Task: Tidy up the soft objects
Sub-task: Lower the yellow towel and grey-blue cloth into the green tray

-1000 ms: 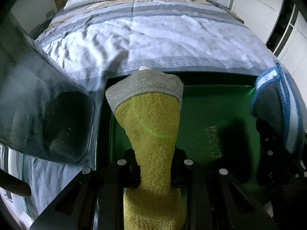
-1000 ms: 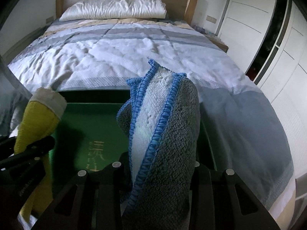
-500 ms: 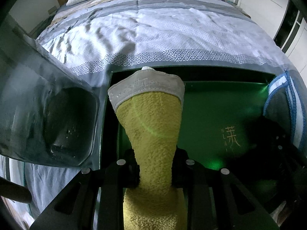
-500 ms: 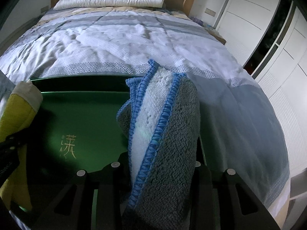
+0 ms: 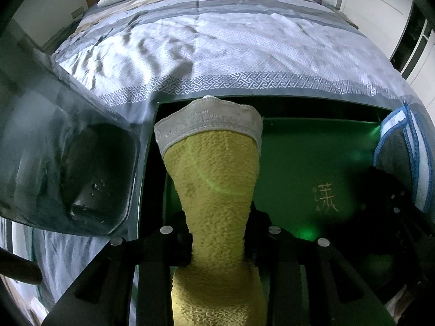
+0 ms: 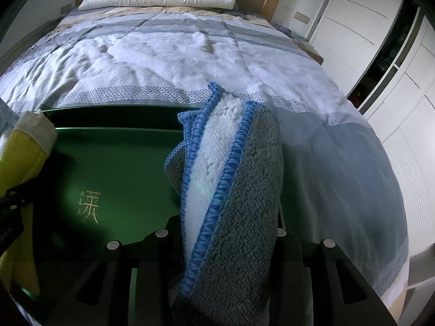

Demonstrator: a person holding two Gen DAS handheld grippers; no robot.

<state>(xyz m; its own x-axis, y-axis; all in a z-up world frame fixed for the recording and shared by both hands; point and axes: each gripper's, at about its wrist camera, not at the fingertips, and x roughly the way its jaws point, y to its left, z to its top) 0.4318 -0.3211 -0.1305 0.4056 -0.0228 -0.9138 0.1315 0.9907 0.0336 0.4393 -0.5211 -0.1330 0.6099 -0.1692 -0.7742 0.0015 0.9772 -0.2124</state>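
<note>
The left gripper (image 5: 218, 240) pinches a nubby yellow towel (image 5: 217, 184) as its jaws are opening. The right gripper (image 6: 228, 233) holds a grey cloth (image 6: 244, 203) edged in blue, its jaws opening too. Both hang over a glossy green box (image 6: 108, 168) on a rumpled bed (image 6: 176, 54). Only the left view shows a clear lid (image 5: 68, 163); only the right shows white wardrobe doors (image 6: 380, 27).

Grey blue-edged cloth (image 6: 244, 190) sits between the right gripper's (image 6: 228, 233) opening jaws, over a green tray (image 6: 114, 168)

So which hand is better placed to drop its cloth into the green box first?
Left, marginally: its yellow towel hangs over the green box floor, jaws opening. The right's grey cloth sits at the box's right edge.
</note>
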